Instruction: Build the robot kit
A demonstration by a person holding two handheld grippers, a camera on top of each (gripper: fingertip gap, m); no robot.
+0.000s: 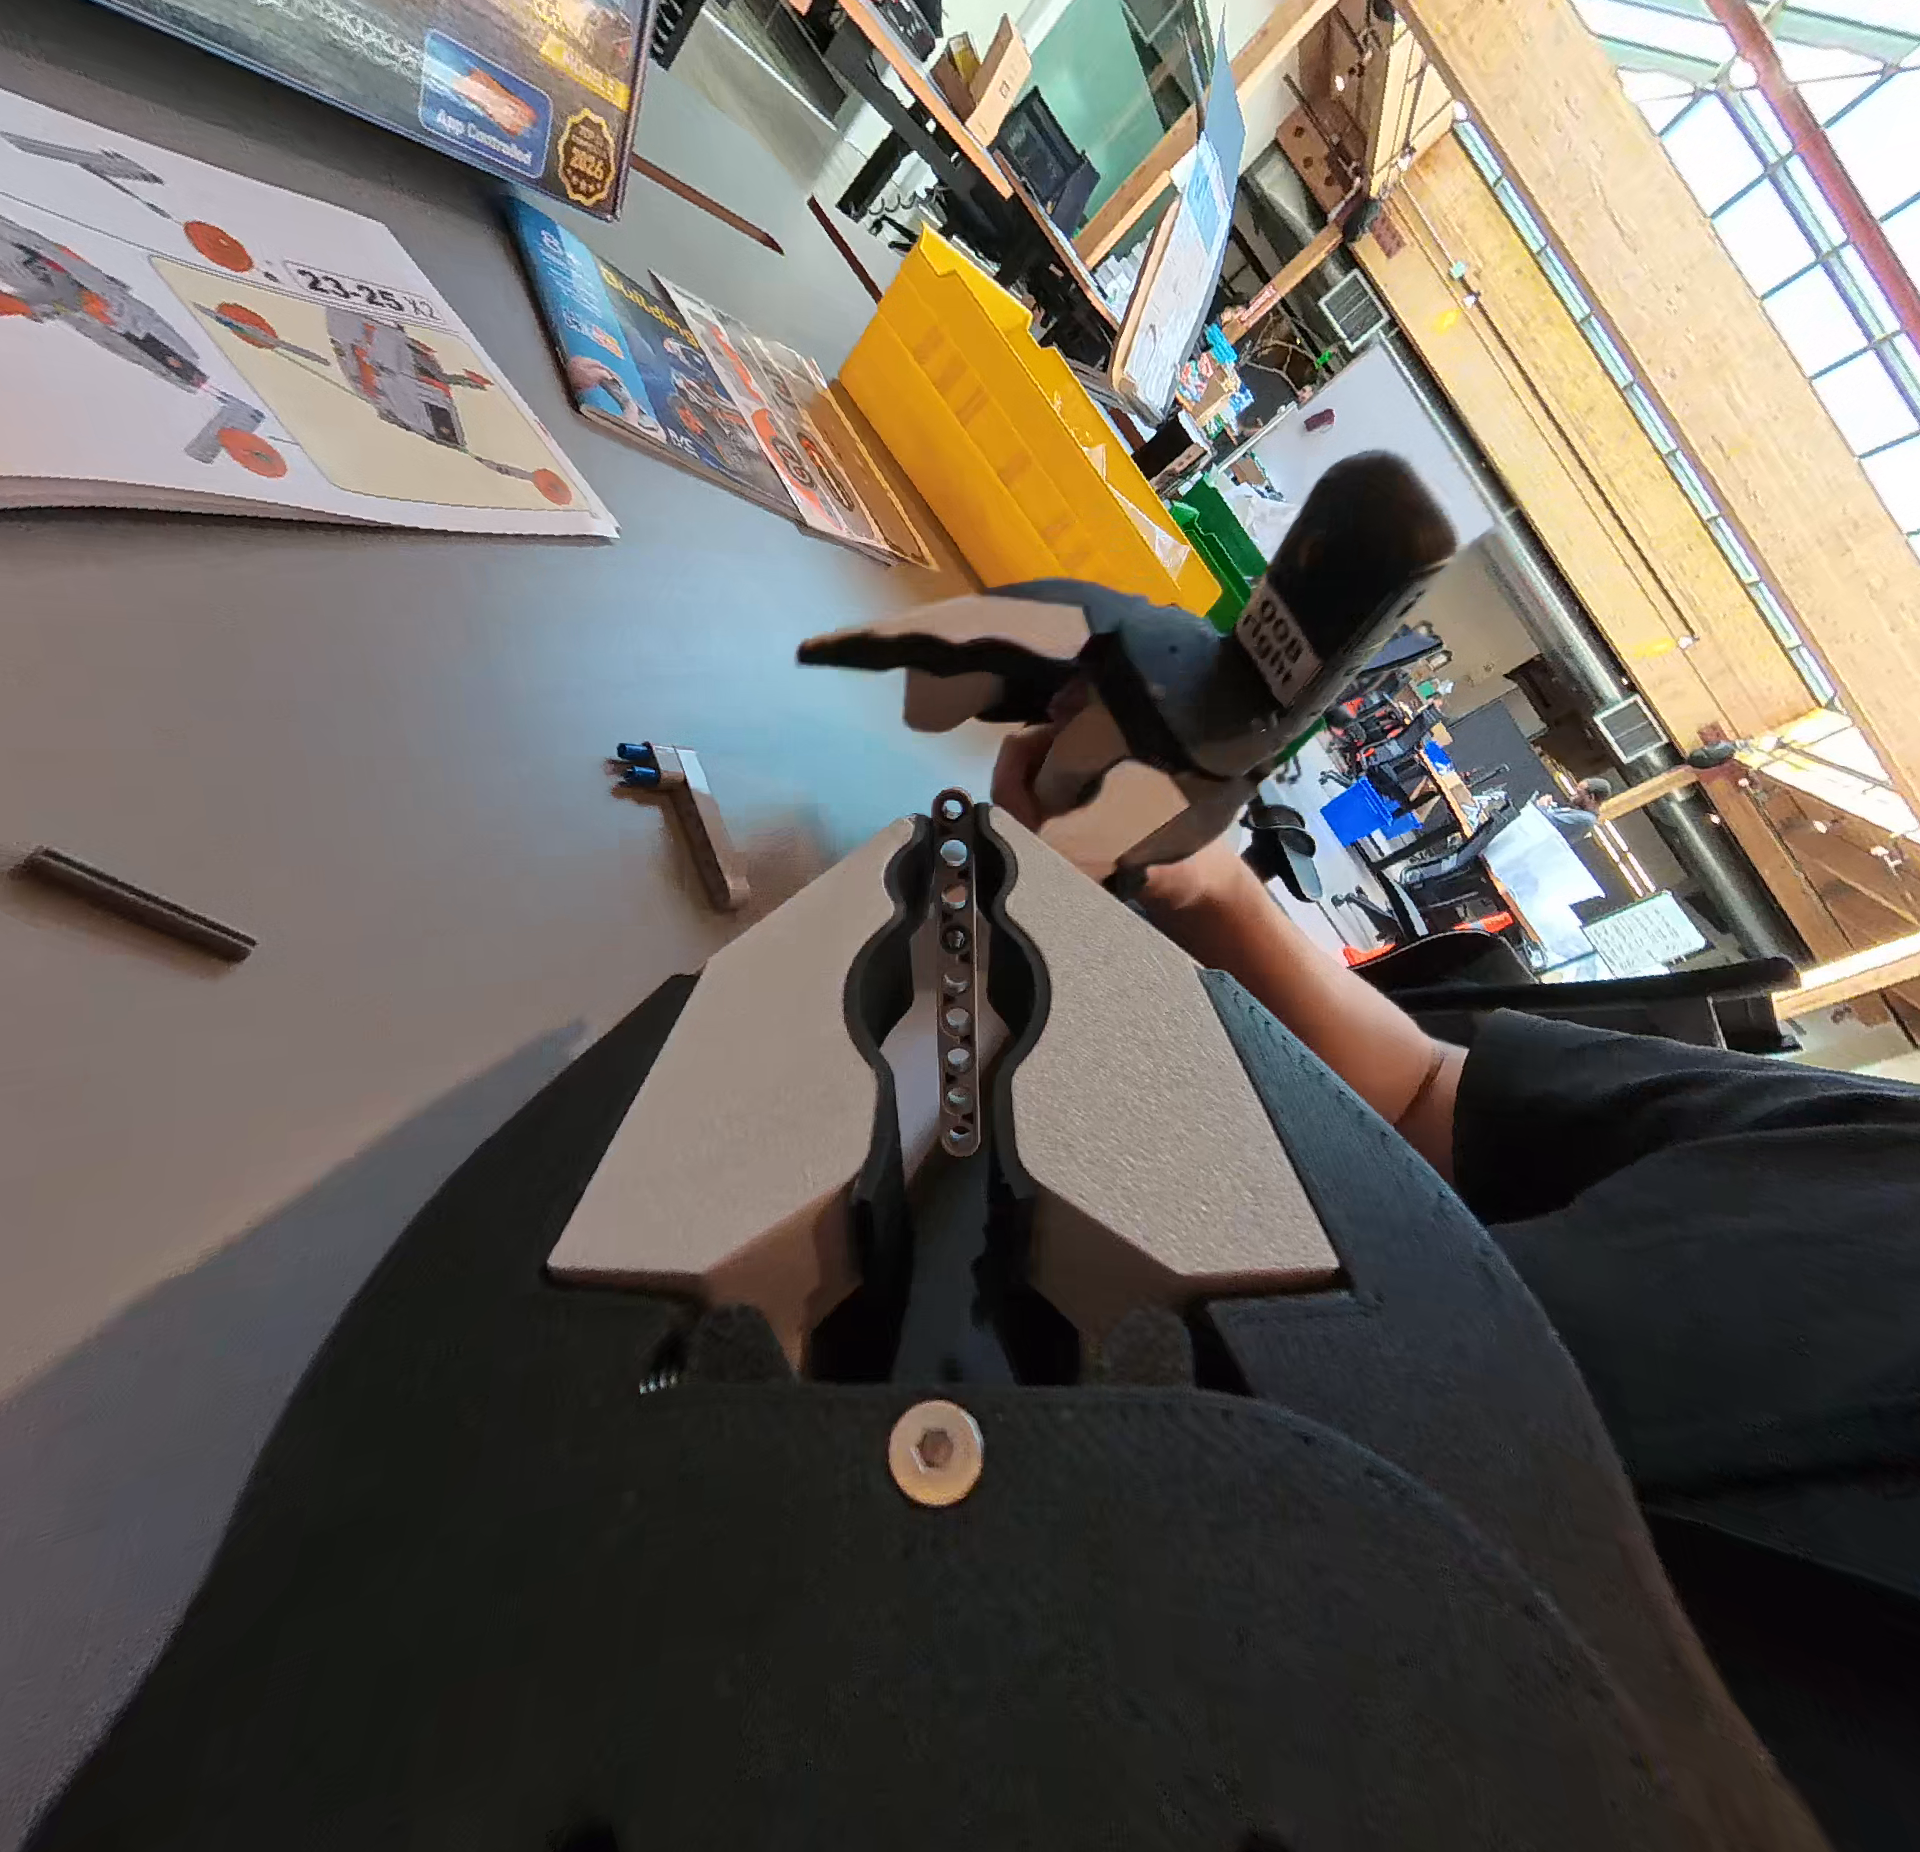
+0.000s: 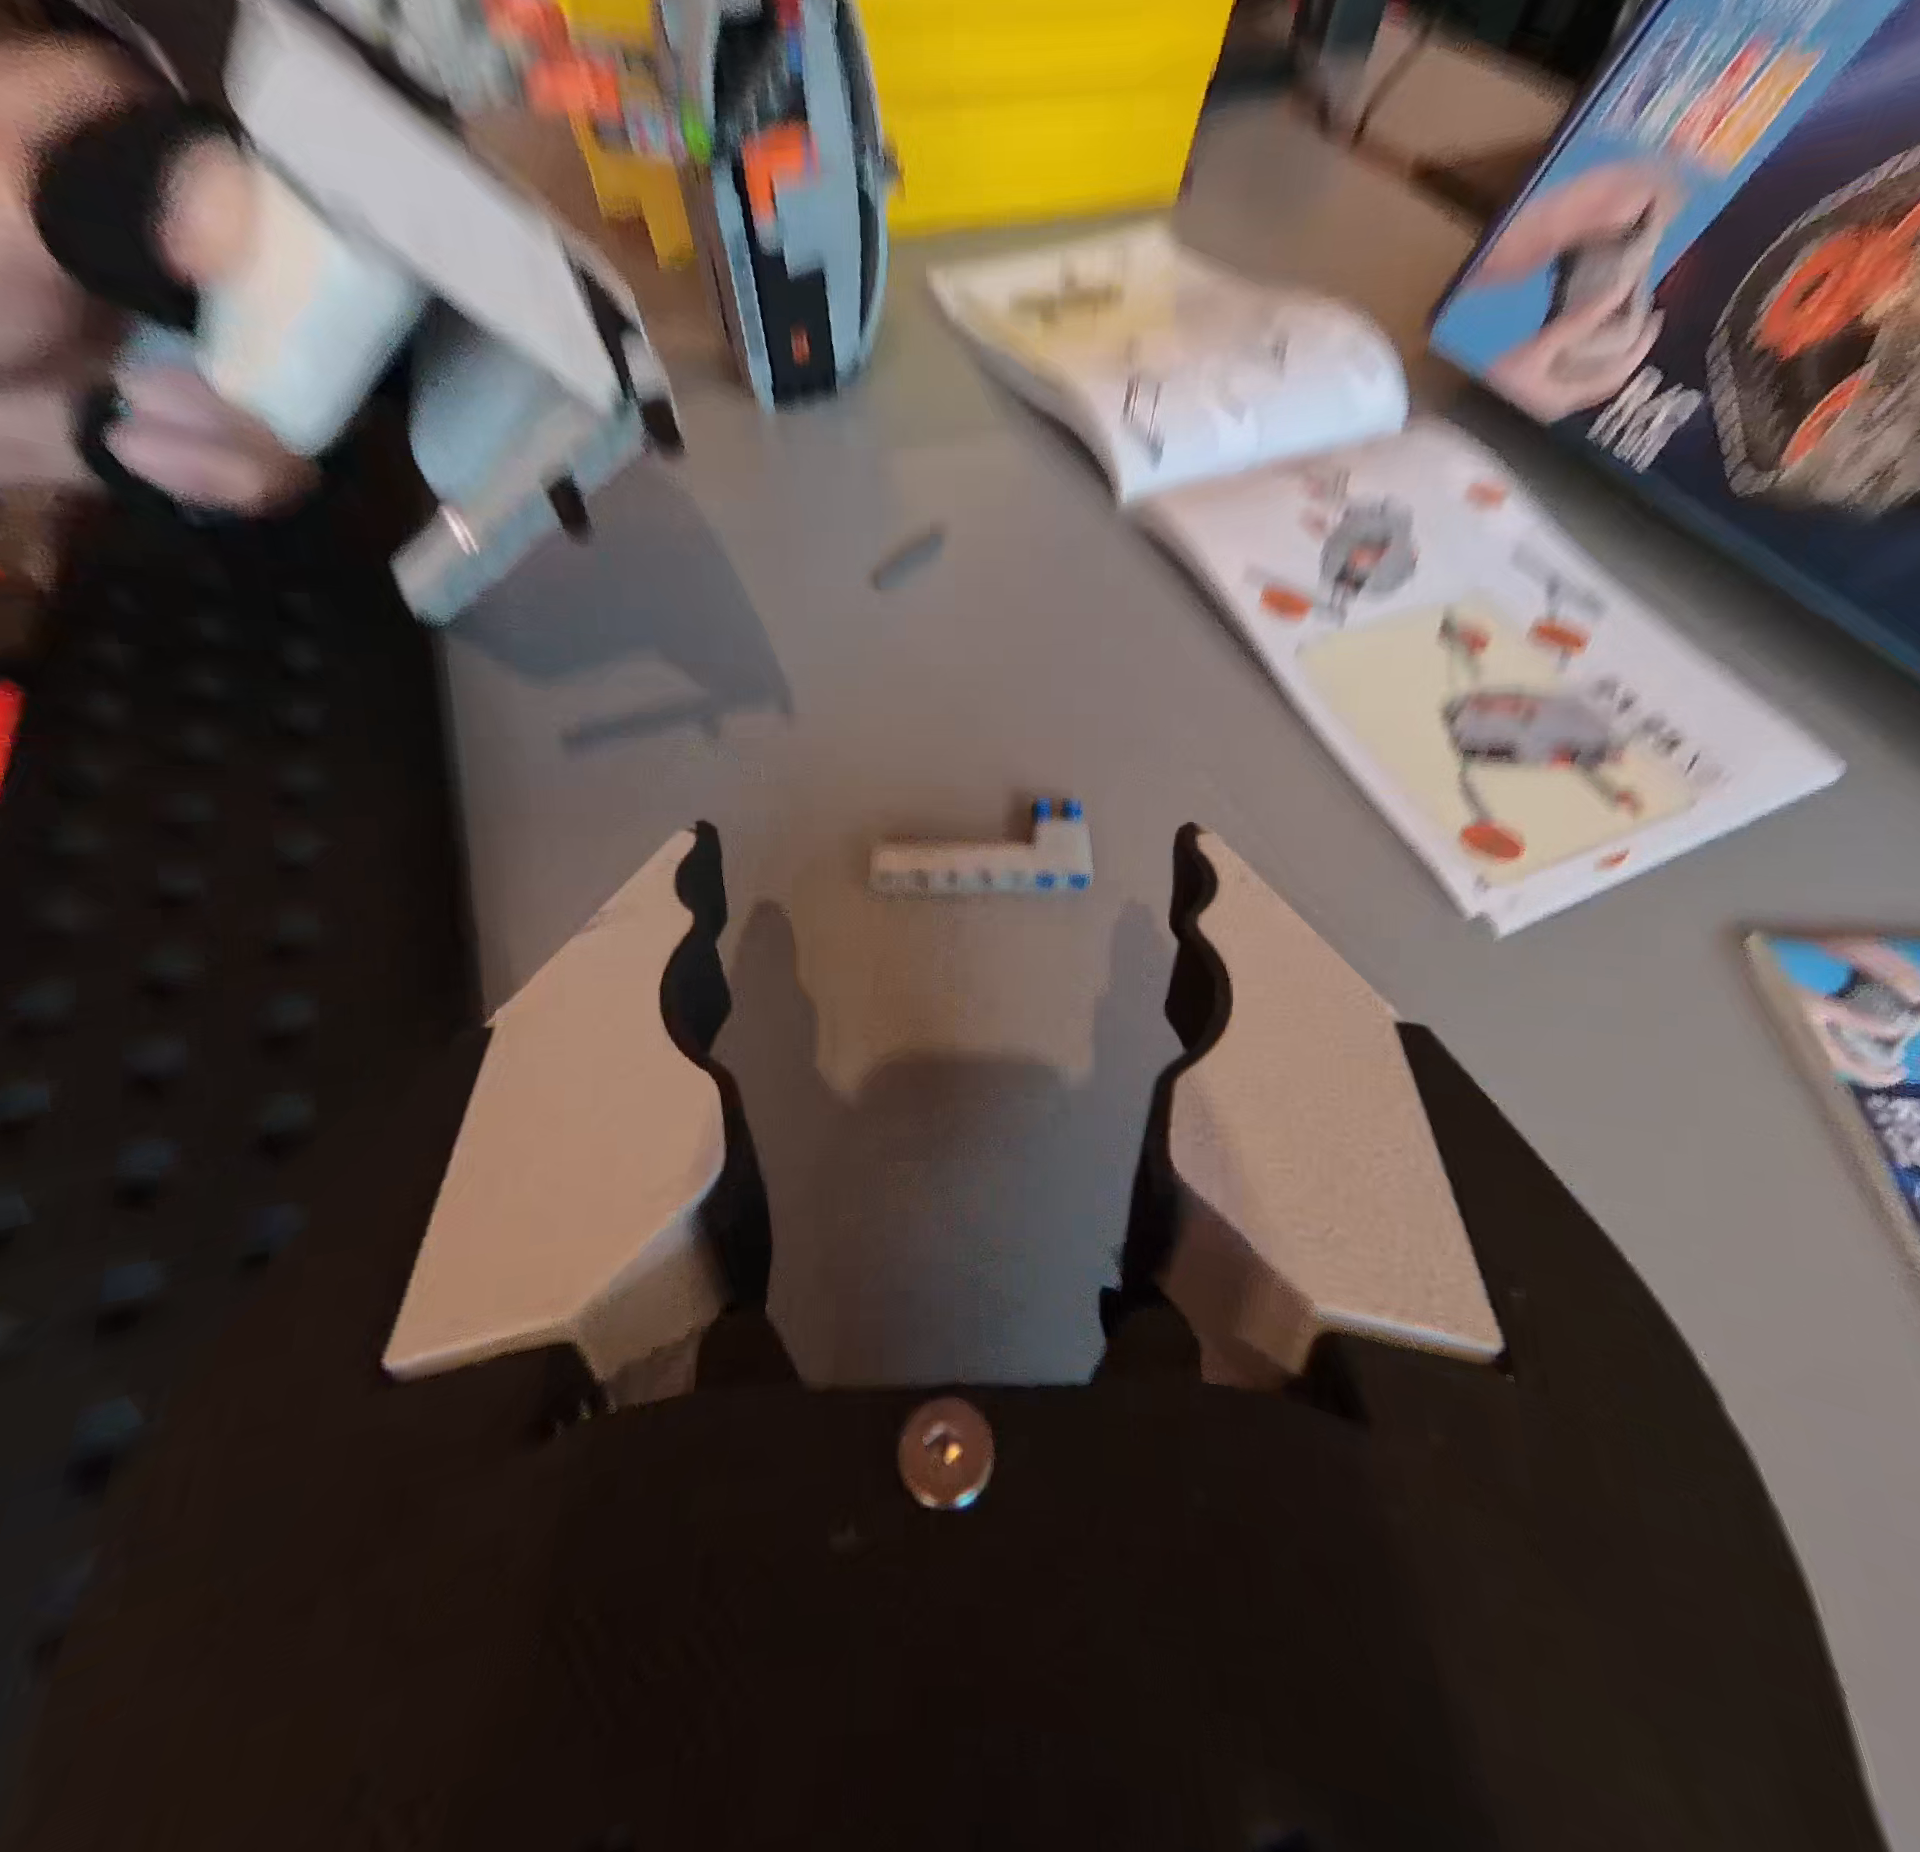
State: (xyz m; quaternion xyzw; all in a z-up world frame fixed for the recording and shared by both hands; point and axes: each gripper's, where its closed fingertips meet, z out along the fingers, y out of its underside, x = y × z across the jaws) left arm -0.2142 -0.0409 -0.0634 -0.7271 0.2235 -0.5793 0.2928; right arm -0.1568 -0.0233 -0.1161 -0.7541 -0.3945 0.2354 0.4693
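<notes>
The left gripper (image 1: 953,815) has its fingers clamped on a thin dark grey beam with a row of holes (image 1: 954,981). The right gripper (image 2: 943,852) hovers with fingers spread wide above a light grey L-shaped brick piece with blue pins (image 2: 987,855) lying on the grey surface (image 2: 1039,659), near an open instruction booklet (image 2: 1455,680).

Printed numbers and lettering are carried by an open instruction booklet (image 1: 125,441), by the box (image 1: 364,15) behind it, and by the closed booklets (image 1: 623,348) beside it.
</notes>
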